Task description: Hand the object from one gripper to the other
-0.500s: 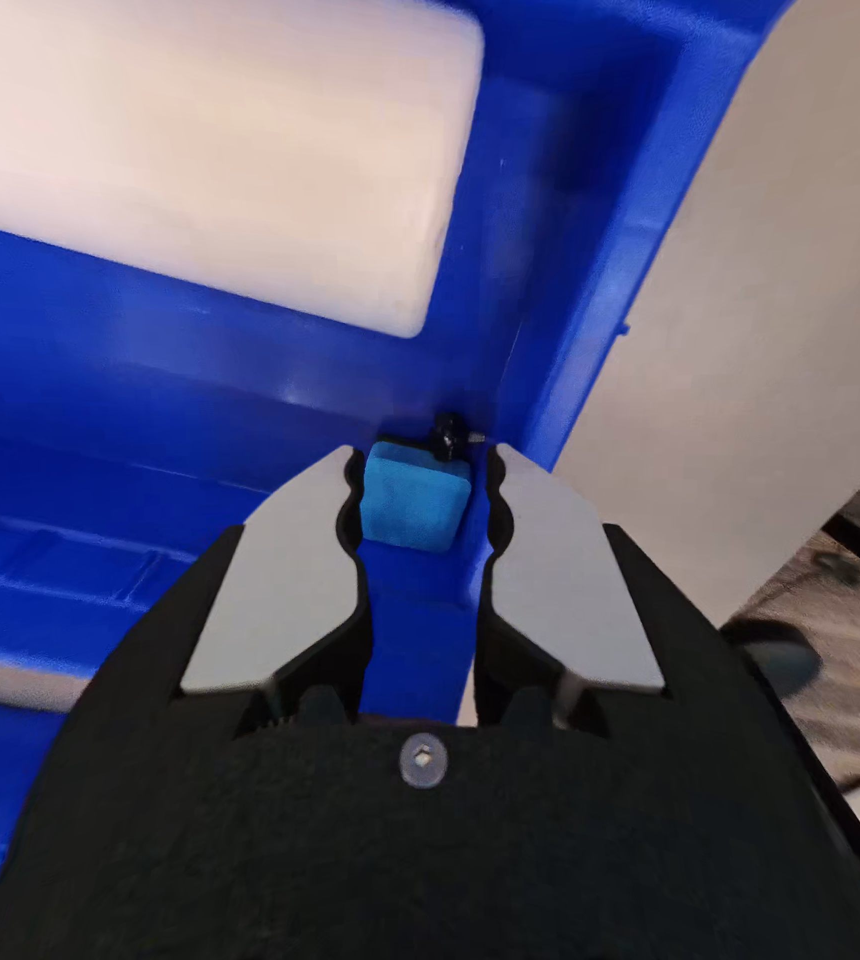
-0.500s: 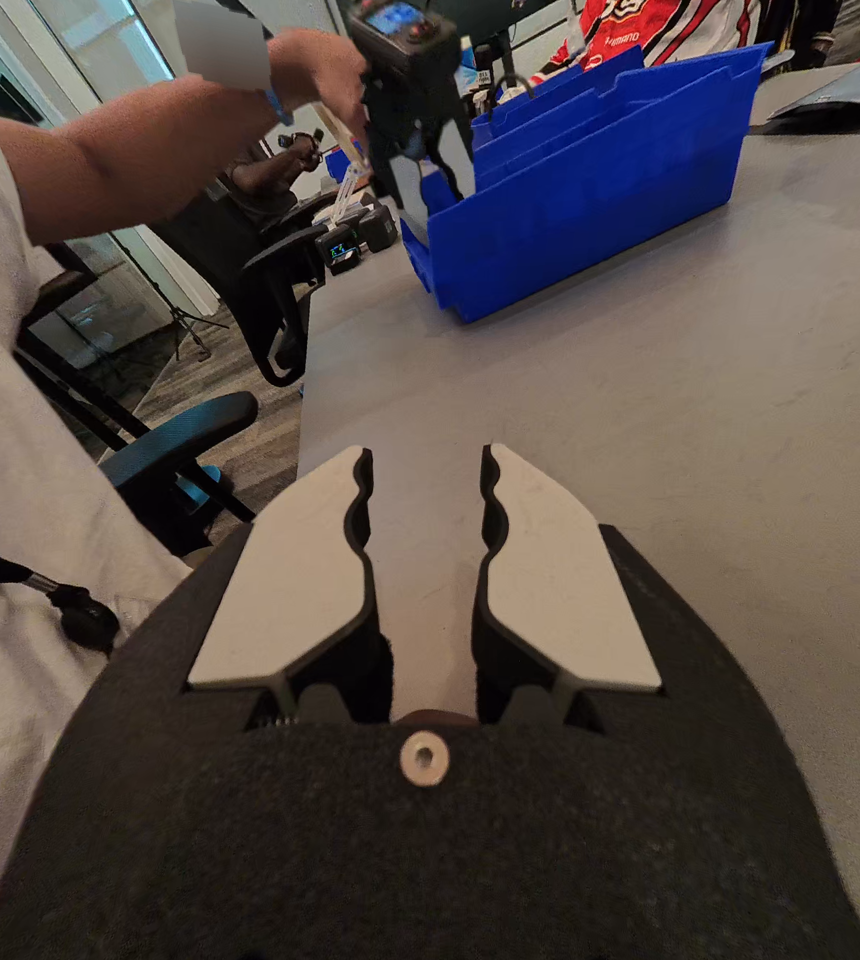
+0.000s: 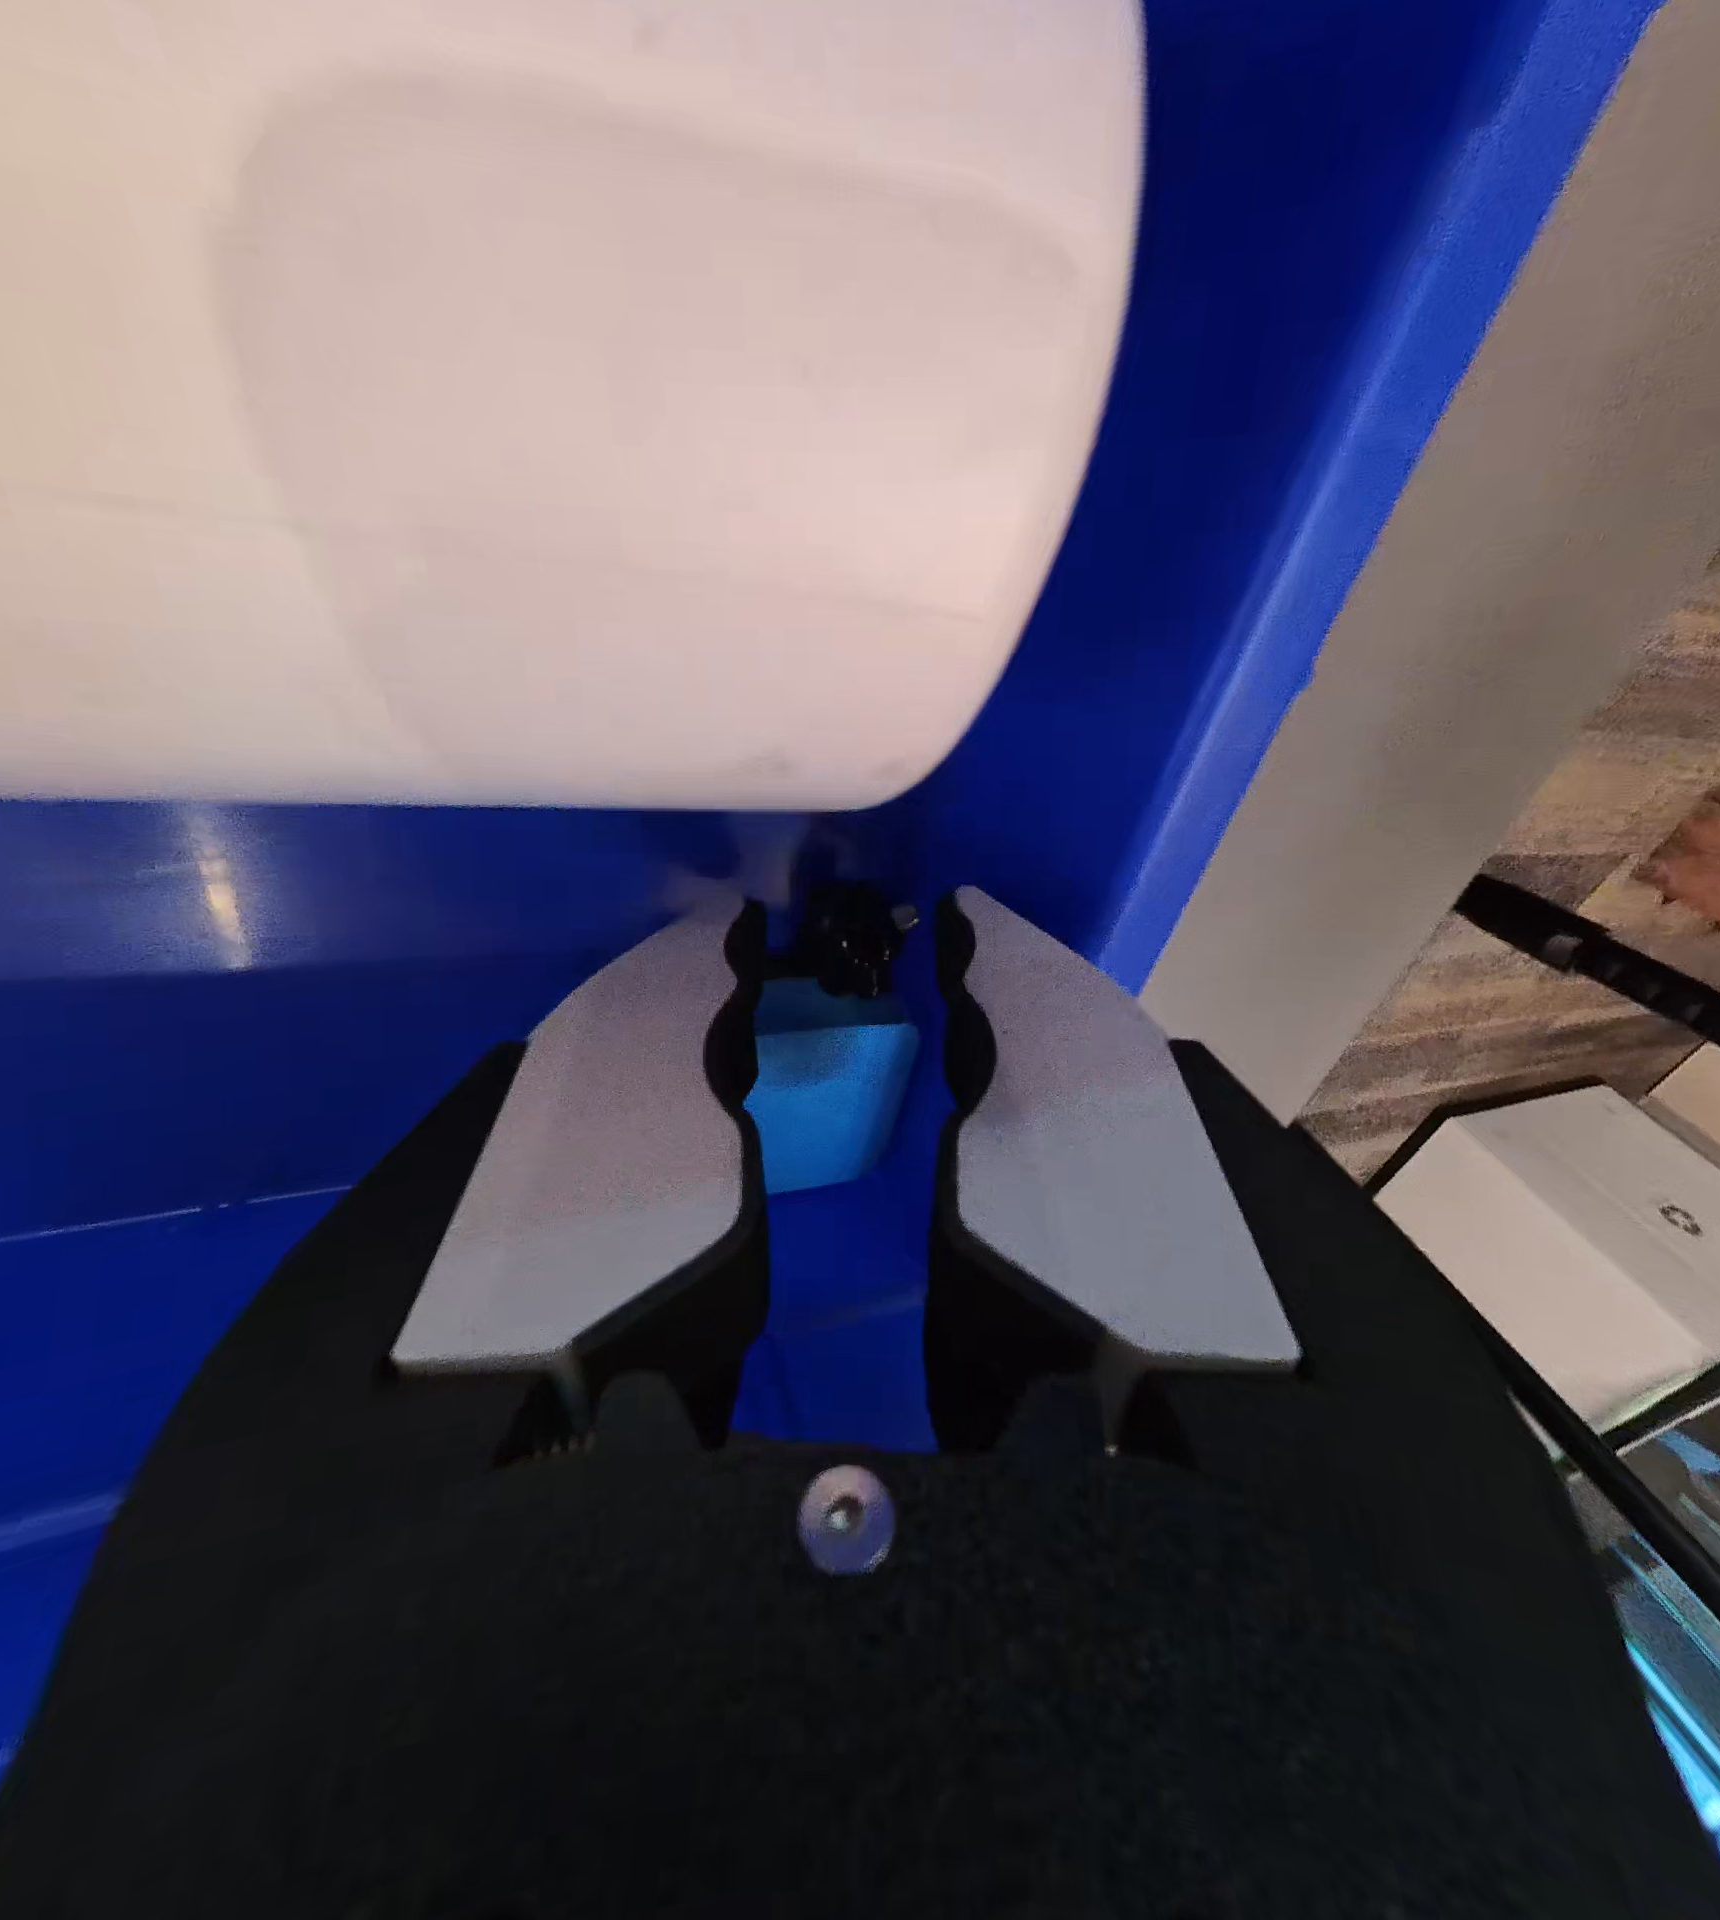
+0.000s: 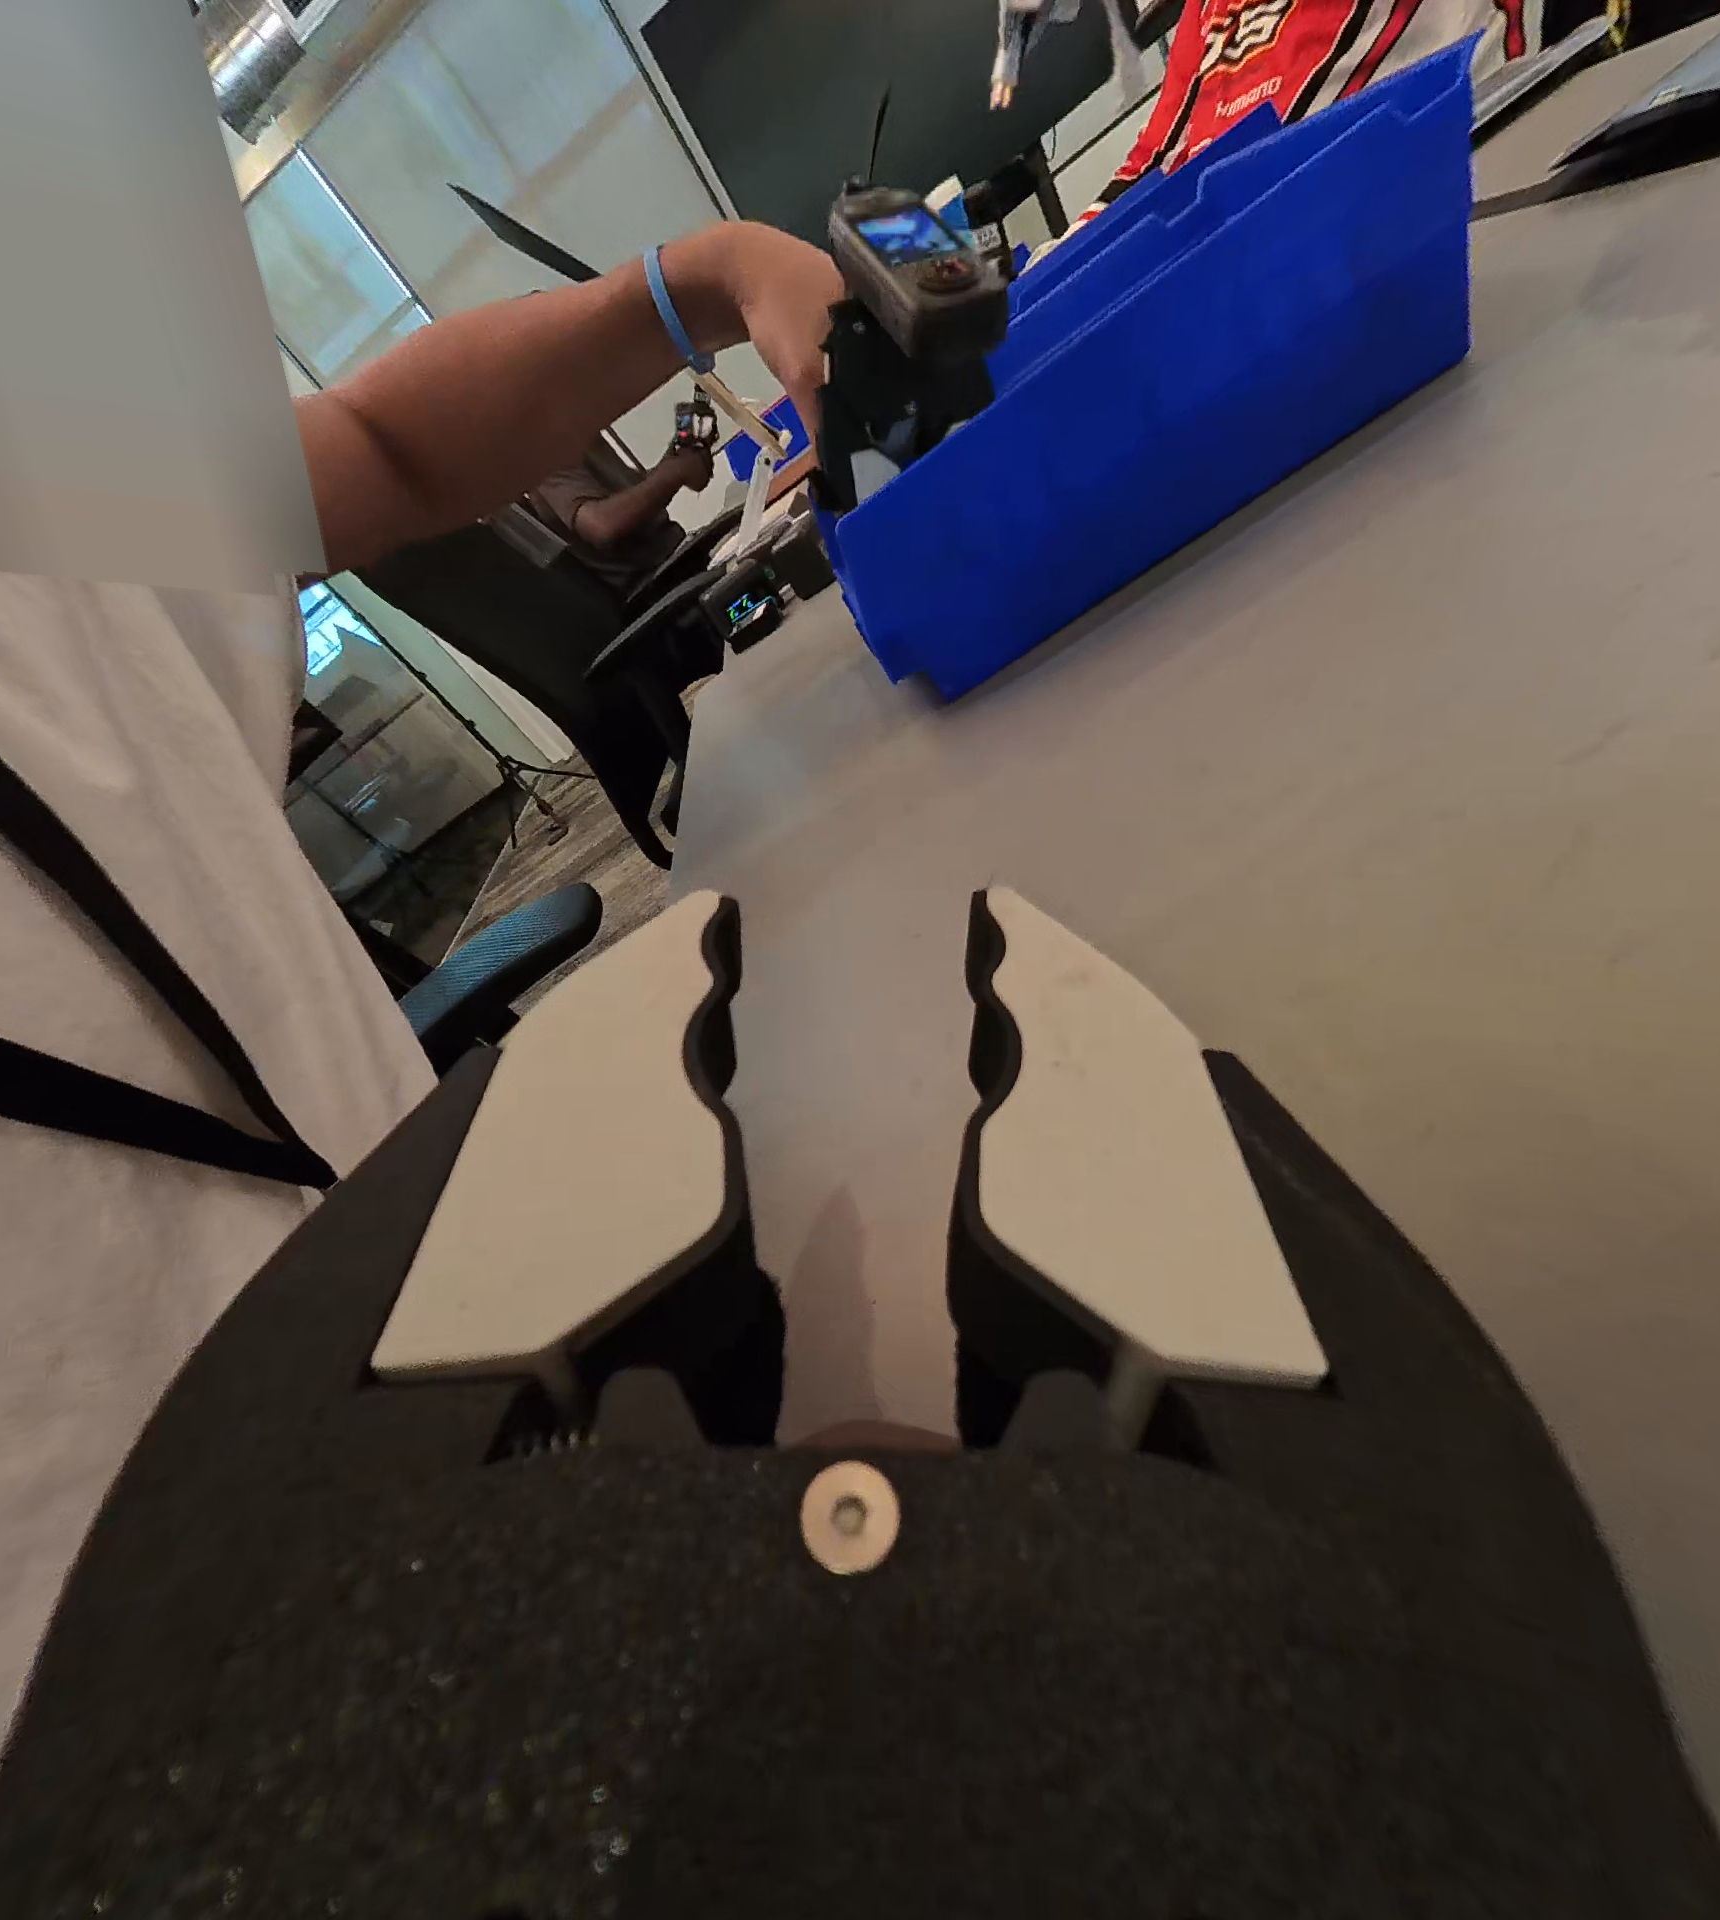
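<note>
Both fingers of the left gripper (image 3: 840,920) are spread around a light-blue block (image 3: 825,1101) in the blue bin's (image 3: 212,1091) corner, gripping nothing. Right gripper (image 4: 851,909) hangs released over the grey table (image 4: 1355,831), well apart from the bin.

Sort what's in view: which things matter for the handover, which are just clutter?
Job:
left gripper, open, down in the blue bin
light blue block between its fingers
right gripper, open, empty, over the grey table

Clutter:
white container
small black part
office chair
red jersey
</note>
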Demonstrator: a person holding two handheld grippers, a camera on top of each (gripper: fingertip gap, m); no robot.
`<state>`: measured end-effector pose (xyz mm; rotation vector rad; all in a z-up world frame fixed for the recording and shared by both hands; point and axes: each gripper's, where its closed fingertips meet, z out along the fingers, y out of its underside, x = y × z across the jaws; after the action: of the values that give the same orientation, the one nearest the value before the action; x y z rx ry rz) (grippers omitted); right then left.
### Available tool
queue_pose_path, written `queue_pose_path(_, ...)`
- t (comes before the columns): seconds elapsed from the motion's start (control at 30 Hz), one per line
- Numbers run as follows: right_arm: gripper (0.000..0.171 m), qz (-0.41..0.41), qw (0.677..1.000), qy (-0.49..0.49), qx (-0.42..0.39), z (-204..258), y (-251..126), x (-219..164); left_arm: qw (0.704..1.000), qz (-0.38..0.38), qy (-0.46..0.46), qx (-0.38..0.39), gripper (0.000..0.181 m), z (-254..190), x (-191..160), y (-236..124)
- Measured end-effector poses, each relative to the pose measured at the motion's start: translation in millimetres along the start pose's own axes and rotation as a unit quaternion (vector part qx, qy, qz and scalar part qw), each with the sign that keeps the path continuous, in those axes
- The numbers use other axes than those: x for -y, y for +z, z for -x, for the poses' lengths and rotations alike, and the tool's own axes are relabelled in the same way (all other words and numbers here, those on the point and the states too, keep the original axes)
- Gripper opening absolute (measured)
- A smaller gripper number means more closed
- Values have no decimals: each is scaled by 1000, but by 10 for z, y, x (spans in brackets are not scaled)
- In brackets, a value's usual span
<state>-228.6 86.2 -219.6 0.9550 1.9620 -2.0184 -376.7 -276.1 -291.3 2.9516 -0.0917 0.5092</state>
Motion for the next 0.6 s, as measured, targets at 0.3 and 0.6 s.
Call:
queue_pose_path(0.3,42,14,1000,-10,12,61,30,-37,992,49,23,112,33,221,-47,5)
queue_pose_path(0.6,42,12,1000,-9,14,103,-21,-27,980,29,-36,195,22,341,-102,-77)
